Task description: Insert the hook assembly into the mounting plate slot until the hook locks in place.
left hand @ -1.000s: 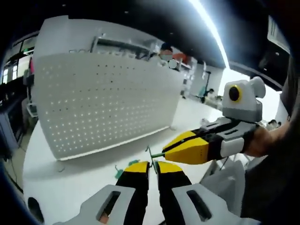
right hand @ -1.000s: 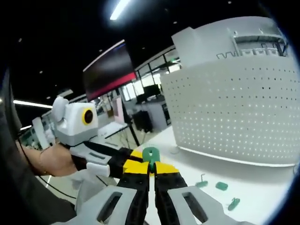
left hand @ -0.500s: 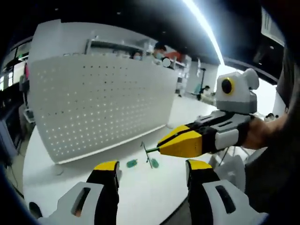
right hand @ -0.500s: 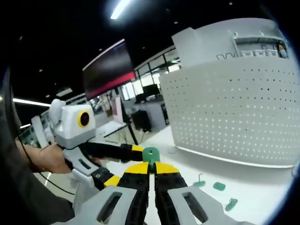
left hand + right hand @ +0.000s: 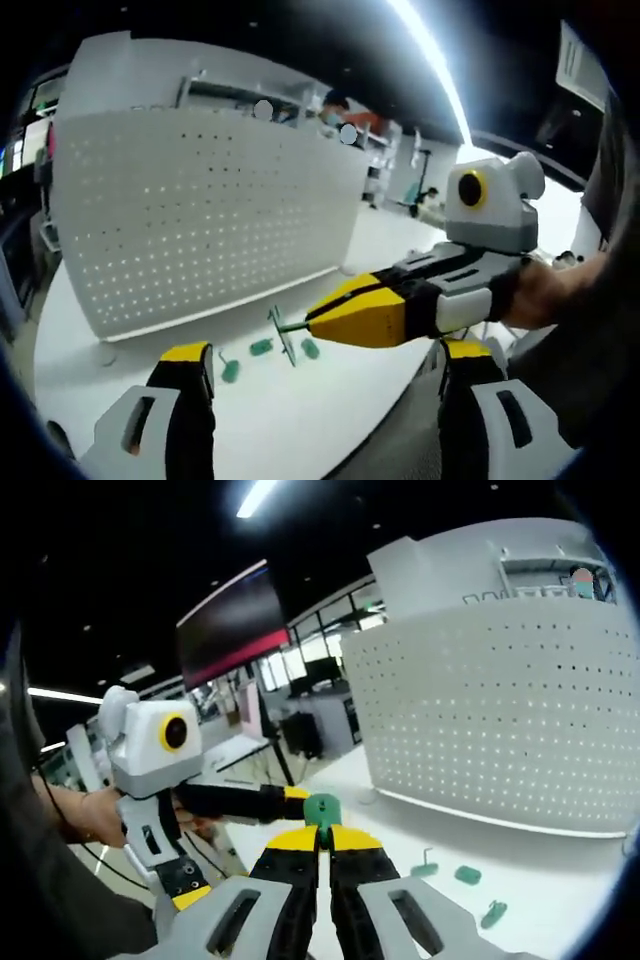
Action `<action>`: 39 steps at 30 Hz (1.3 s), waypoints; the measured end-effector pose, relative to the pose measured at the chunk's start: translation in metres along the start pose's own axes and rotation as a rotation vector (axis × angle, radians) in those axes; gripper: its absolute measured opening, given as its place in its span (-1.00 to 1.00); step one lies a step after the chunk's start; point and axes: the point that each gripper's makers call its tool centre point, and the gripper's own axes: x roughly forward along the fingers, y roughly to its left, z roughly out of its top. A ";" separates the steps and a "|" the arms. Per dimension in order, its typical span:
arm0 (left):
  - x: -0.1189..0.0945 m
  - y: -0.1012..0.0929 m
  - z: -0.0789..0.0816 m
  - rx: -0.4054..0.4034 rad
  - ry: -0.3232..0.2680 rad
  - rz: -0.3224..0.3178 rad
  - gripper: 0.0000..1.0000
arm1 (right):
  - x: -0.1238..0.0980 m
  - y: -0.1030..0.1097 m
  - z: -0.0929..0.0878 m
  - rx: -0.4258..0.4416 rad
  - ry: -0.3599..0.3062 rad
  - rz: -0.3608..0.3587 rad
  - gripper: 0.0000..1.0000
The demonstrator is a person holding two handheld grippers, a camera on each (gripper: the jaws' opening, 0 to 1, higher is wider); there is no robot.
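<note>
the right claw is pinching a green hook piece; the left claw is standing wide open

in the right gripper view, the right claw (image 5: 321, 832) is pressing its yellow and black jaws together on the green hook piece (image 5: 321, 808), which is sticking up just past the tips. in the left gripper view, that same claw is coming in from the right with the thin green hook piece (image 5: 284, 332) poking out of its tip, while the left claw (image 5: 326, 358) is holding its two jaws far apart and gripping nothing. more small green pieces (image 5: 467, 876) are lying on the white table (image 5: 300, 410), near the foot of the big white board full of holes (image 5: 200, 215), which is standing upright behind them
</note>
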 end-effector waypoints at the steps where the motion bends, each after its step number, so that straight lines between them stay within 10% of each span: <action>1: 0.000 0.000 0.000 -0.001 0.000 -0.001 0.92 | 0.000 0.000 0.000 0.000 0.000 0.000 -1.00; 21: -0.002 0.001 0.007 -0.059 -0.037 -0.013 1.00 | 0.012 -0.010 0.013 -0.024 -0.020 -0.025 -1.00; 39: -0.013 0.029 0.008 -0.165 -0.086 0.052 1.00 | 0.017 -0.077 0.055 -0.044 -0.147 -0.260 -1.00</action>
